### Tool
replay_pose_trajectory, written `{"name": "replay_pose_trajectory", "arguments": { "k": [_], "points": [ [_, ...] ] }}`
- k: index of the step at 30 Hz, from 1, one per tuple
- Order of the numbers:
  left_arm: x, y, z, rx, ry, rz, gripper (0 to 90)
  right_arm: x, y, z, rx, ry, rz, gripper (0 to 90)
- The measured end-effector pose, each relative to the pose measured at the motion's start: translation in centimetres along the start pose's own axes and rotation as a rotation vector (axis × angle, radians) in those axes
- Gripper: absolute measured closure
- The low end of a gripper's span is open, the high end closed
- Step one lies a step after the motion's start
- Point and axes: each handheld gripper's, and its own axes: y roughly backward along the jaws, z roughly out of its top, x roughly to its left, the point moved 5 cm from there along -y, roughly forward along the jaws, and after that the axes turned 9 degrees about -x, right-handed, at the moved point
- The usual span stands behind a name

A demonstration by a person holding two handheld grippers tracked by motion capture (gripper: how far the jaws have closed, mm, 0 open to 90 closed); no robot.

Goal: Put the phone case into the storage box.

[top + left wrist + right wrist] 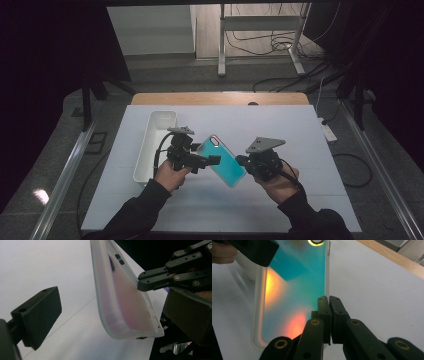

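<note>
Right gripper view shows the right gripper (329,298) clamping the phone case (294,287) edge; the left gripper (110,300) straddles it, jaws parted.

My left gripper (212,161) covers part of the phone case (222,160) edge in the high view, & the case's top w/ its camera ring (316,242) is cut off in my right gripper view.

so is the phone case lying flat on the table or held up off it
Held up. The phone case hangs tilted above the table, its edge pinched by the shut right gripper.
</note>
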Motion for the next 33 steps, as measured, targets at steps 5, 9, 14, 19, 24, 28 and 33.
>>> {"name": "replay_pose_trajectory", "arguments": {
  "k": [5, 9, 14, 19, 24, 28, 33],
  "points": [
    [-0.03, -0.16, -0.16, 0.011, 0.007, -0.006, 7.1, 0.18, 0.01, 0.03, -0.001, 0.007, 0.0, 87.8],
    [0.03, -0.08, -0.19, 0.01, 0.029, -0.012, 17.7, 0.32, -0.02, 0.05, -0.002, 0.008, -0.003, 87.8],
    [-0.06, 0.11, -0.18, 0.01, 0.057, -0.062, 37.2, 0.4, -0.04, 0.08, -0.006, 0.018, -0.005, 87.8],
    [-0.24, 0.16, -0.23, 0.015, 0.072, -0.097, 55.5, 0.52, -0.07, 0.11, -0.012, 0.024, -0.006, 87.8],
    [-0.32, 0.23, -0.27, 0.018, 0.07, -0.115, 70.7, 0.52, -0.02, 0.16, -0.019, 0.027, -0.007, 87.8],
    [-0.19, 0.29, -0.3, 0.01, 0.114, -0.154, 75.3, 0.57, -0.02, 0.17, -0.027, 0.032, -0.011, 87.8],
    [0.14, 0.36, -0.31, -0.016, 0.185, -0.192, 83.7, 0.72, -0.09, 0.17, -0.033, 0.044, -0.009, 86.9]
  ]
}}
